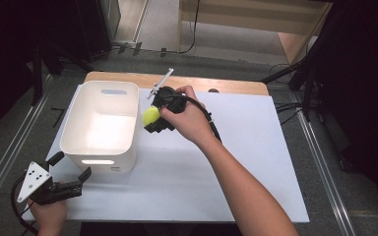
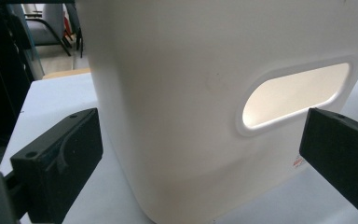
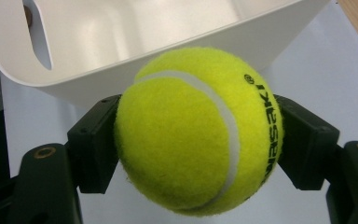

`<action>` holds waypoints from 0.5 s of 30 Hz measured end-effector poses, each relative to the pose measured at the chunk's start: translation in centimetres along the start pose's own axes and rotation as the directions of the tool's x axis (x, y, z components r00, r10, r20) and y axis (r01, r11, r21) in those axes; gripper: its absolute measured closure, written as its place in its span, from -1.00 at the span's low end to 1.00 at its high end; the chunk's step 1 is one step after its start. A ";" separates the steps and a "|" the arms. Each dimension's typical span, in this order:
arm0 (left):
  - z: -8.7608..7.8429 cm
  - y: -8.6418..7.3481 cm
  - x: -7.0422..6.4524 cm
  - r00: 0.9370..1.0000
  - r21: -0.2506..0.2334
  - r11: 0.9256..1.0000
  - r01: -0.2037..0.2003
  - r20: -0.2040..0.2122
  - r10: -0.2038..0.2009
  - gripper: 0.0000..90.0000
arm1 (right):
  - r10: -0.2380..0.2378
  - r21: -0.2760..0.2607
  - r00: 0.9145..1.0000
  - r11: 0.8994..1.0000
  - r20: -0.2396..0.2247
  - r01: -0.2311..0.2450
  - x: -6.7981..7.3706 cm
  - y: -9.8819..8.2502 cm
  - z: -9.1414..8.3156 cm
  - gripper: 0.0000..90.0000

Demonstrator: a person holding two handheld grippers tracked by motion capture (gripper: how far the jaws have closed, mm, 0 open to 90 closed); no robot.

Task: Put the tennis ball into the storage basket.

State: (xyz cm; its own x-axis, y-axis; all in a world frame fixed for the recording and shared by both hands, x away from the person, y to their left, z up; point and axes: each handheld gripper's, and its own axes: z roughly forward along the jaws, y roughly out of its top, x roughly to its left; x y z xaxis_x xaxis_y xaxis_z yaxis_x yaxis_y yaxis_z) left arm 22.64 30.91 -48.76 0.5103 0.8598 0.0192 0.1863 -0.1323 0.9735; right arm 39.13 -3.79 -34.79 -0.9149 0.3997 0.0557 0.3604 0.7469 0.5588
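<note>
A yellow tennis ball (image 3: pixel 198 128) with a white seam sits clamped between the two black jaws of my right gripper (image 3: pixel 198 140). In the high view that right gripper (image 1: pixel 153 118) holds the tennis ball (image 1: pixel 150 116) just off the right wall of the white plastic bin (image 1: pixel 101 147), level with its rim. The bin's rim (image 3: pixel 158 42) and pale inside lie just beyond the ball. My left gripper (image 1: pixel 70 172) rests open at the table's near left corner, its jaws either side of the bin's near wall (image 2: pixel 177 116) with its slot handle (image 2: pixel 293 95), not touching it.
A white sheet (image 1: pixel 236 167) covers the wooden table (image 1: pixel 226 84); its right half is bare. The person's right forearm (image 1: pixel 246 196) crosses the sheet from the bottom. Dark stands and cables (image 1: pixel 295 73) ring the table on the floor.
</note>
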 end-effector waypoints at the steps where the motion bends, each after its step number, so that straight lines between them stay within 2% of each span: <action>1: 0.0 0.0 0.0 1.000 0.000 1.000 0.000 0.000 0.000 -1.00 | -0.006 -0.001 1.000 1.000 -0.003 0.006 0.0 0.1 0.0 -0.48; 3: 0.0 0.0 0.0 1.000 0.000 1.000 0.000 0.000 0.000 -1.00 | 0.004 0.001 1.000 1.000 -0.001 -0.004 0.2 0.3 -0.1 -0.48; 8: 0.0 0.0 0.0 1.000 -0.001 1.000 0.005 0.000 -0.005 -1.00 | -0.017 -0.002 1.000 1.000 -0.004 0.017 0.4 0.9 -0.1 -0.48; 15: 0.0 0.0 0.0 1.000 0.000 1.000 0.003 0.001 -0.003 -1.00 | -0.015 -0.015 1.000 1.000 -0.008 0.015 0.6 1.5 -0.1 -0.48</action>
State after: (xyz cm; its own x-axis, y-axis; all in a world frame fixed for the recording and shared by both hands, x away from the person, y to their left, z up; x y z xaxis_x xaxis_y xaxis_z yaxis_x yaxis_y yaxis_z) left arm 22.63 30.93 -48.75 0.5103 0.8599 0.0163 0.1881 -0.1301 0.9735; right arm 39.08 -2.50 -33.81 -0.9217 0.3842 0.0535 0.3437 0.7449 0.5718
